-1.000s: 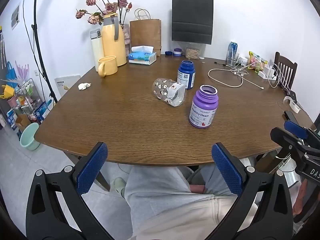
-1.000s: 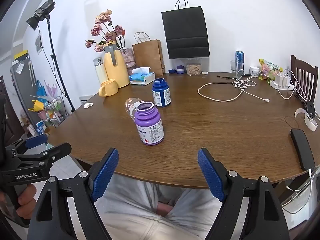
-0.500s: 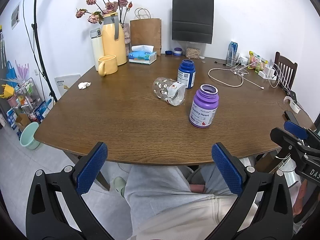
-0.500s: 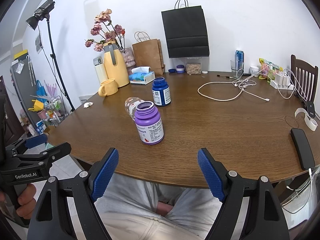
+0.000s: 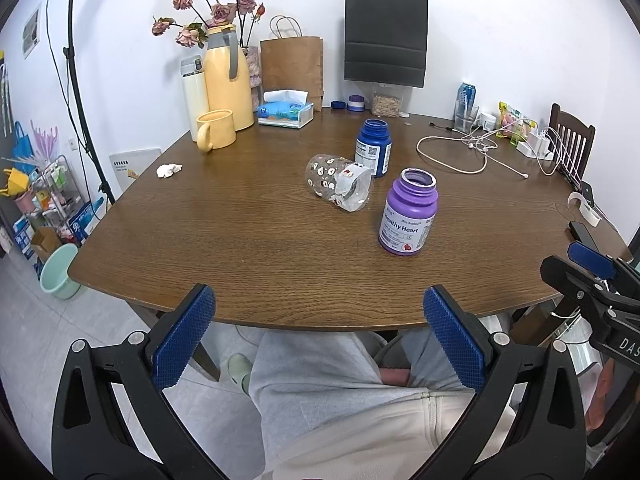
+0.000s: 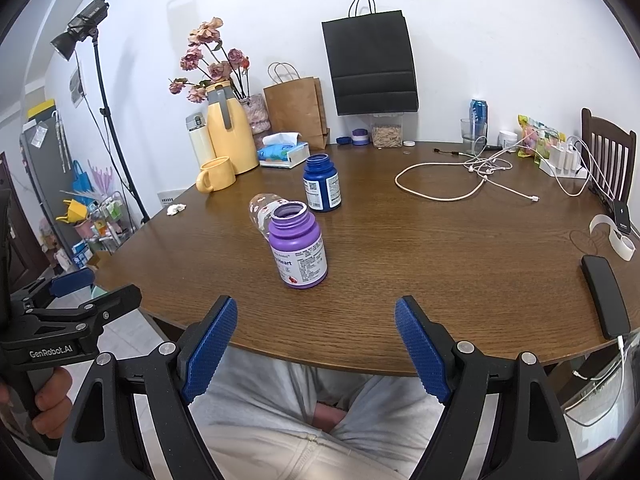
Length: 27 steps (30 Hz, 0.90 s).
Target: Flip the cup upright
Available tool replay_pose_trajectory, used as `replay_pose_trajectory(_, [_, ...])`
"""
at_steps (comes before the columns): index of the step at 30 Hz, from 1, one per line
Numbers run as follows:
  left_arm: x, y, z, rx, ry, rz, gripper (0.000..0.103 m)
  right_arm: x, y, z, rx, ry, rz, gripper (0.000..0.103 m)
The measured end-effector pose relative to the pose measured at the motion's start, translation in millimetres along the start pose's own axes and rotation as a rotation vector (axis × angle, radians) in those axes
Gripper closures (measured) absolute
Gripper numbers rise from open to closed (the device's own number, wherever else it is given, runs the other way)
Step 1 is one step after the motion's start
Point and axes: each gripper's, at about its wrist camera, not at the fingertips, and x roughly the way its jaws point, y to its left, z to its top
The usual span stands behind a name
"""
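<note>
A clear patterned cup [image 5: 339,182] lies on its side in the middle of the brown table [image 5: 200,224], mouth toward me and to the right. In the right wrist view the cup [image 6: 261,211] is mostly hidden behind the purple bottle [image 6: 298,246]. My left gripper [image 5: 318,338] is open and empty, held off the table's near edge, well short of the cup. My right gripper [image 6: 316,350] is open and empty, also at the near edge. Each gripper shows at the side of the other's view.
An open purple bottle [image 5: 407,212] stands right of the cup; an open blue bottle [image 5: 373,147] stands just behind it. A yellow mug [image 5: 214,130], thermos, tissue box, paper bags and cables [image 5: 460,156] sit further back. A black phone [image 6: 606,296] lies at the right edge.
</note>
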Motion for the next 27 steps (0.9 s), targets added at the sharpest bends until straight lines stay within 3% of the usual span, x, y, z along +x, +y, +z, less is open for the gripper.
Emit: replay_pose_trajectory(27, [-0.4,-0.3,0.2,0.002,-0.002,0.001,0.000,2.6,-2.5,-2.2,0.000,-0.001,-0.001,0.018])
